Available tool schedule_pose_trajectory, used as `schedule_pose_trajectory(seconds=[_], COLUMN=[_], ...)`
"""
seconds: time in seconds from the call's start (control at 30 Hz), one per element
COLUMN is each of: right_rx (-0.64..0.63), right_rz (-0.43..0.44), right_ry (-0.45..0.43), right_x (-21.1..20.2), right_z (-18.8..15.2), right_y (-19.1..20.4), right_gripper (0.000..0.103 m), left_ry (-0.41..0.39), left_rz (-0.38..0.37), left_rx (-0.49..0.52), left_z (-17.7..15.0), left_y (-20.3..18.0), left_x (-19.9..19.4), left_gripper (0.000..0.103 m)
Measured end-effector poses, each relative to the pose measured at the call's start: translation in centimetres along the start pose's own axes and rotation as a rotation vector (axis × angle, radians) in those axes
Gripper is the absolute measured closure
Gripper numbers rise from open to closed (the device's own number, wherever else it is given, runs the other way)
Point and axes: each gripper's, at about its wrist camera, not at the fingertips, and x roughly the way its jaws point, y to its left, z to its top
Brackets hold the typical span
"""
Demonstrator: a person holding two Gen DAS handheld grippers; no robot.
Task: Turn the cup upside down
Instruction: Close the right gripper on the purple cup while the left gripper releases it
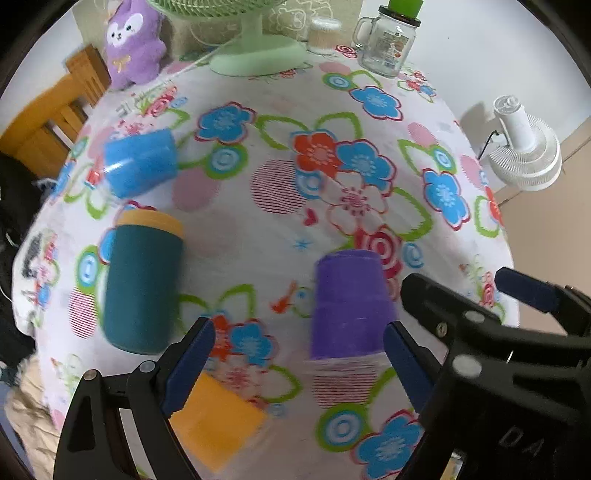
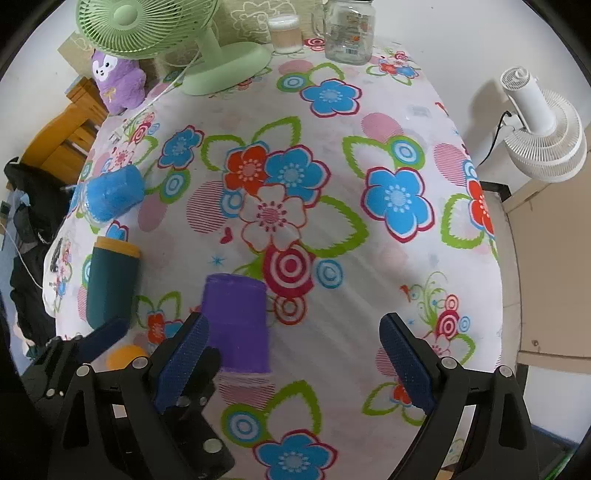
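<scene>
A purple cup (image 1: 349,306) stands upside down on the flowered tablecloth (image 1: 280,229); it also shows in the right wrist view (image 2: 238,325). My left gripper (image 1: 299,365) is open and empty, its fingers just in front of the purple cup. My right gripper (image 2: 291,365) is open and empty, to the right of the cup. A blue cup (image 1: 138,162) lies on its side at the far left. A teal cup with an orange rim (image 1: 142,284) stands at the left. An orange cup (image 1: 218,424) lies near my left finger.
A green desk fan (image 2: 207,44), a purple plush toy (image 2: 116,81), a glass mug jar (image 2: 349,33) and a small container (image 2: 284,33) stand at the table's far edge. A white fan (image 2: 543,125) stands off the table's right side. A wooden chair (image 2: 62,136) is at left.
</scene>
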Motion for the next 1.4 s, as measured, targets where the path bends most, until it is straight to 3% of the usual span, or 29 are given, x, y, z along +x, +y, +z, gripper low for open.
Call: schedule_pose_trajectory(seconds=[0.3, 0.7, 0.87, 1.0, 1.4], right_rx=[0.017, 0.032, 0.037, 0.059, 0.015], right_rz=[-0.001, -0.043, -0.053, -0.046, -0.042], right_ry=[0.056, 0.16, 0.194, 0.223, 0.126], right_x=[2.5, 6.9, 8.1, 9.0, 6.1], right_z=[0.7, 2.0, 2.3, 2.2, 2.2], right_y=[2.3, 3.9, 4.1, 3.7, 3.8], right_gripper=[0.008, 0.008, 0.023, 0.043, 0.045], left_ry=[0.048, 0.097, 0.12, 0.127, 0.097], left_rz=[0.071, 0.063, 0.048, 0.038, 0.03], left_rx=[0.043, 0.106, 0.127, 0.131, 0.133], left_z=[0.7, 1.9, 2.2, 2.6, 3.2], left_y=[3.0, 4.2, 4.0, 4.0, 2.9], left_x=[1.4, 3.4, 4.2, 4.6, 2.5], left_gripper=[0.009, 0.009, 0.009, 0.009, 0.009])
